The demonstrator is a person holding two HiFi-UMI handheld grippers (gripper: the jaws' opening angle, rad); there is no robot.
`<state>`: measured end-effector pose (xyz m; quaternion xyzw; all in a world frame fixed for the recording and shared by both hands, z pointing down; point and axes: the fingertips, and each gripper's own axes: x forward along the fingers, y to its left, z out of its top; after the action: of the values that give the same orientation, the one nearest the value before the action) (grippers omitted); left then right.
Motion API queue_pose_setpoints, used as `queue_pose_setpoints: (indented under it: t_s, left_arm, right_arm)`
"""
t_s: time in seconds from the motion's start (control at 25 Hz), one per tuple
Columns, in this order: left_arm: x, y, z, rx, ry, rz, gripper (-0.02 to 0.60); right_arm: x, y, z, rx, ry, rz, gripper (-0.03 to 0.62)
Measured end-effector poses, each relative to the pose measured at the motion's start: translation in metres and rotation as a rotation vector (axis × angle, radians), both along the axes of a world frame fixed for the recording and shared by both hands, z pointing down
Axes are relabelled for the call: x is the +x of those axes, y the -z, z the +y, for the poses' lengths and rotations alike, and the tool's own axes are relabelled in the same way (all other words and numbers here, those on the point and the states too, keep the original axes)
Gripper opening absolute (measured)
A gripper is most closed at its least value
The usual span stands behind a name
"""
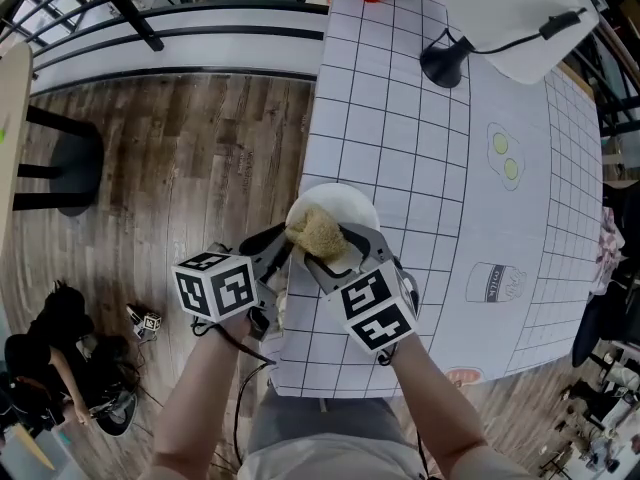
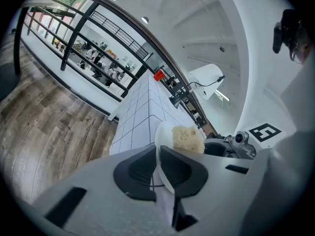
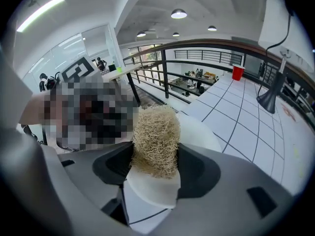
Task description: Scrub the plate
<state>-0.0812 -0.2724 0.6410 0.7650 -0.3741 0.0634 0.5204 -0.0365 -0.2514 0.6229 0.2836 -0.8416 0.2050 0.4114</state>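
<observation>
No word, number or brand can be read anywhere. The cube (image 1: 215, 286) on the left gripper (image 1: 283, 244) and the cube (image 1: 378, 310) on the right gripper (image 1: 335, 251) bear only black-and-white square patterns, not letters. A jar drawing (image 1: 495, 284) printed on the bench (image 1: 400, 118) cloth carries a label too small to read.

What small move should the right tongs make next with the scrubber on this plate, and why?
Probably a short stroke of the scrubber toward the bare far side of the plate. The right tongs clamp the scrubber against the plate's near part, while the left tongs pinch the rim, steadying it for the rub.
</observation>
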Motion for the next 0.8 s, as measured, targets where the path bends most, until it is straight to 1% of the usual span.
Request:
queue_pose_setpoints:
  t_s: [0.12,0.28,0.48,0.64,0.8]
  left_arm:
    - [-0.001,-0.001,0.000,-0.006,0.014,0.014,0.038]
    - [-0.002,-0.001,0.000,-0.014,0.034,0.041,0.035]
    - [-0.002,0.000,0.000,0.002,0.006,0.024,0.035]
    - [-0.002,0.001,-0.001,0.001,0.008,0.031,0.035]
    - [-0.003,0.003,-0.003,0.012,0.014,0.015,0.034]
  right_arm:
    - [0.002,-0.005,-0.001,0.013,0.013,0.044,0.264]
    - [0.004,-0.008,-0.002,0.008,0.028,0.052,0.264]
    - [0.022,-0.008,-0.008,0.009,0.040,0.088,0.264]
    - [0.053,-0.007,-0.015,0.002,-0.016,0.107,0.264]
    - [0.085,-0.004,-0.015,-0.009,-0.095,0.109,0.264]
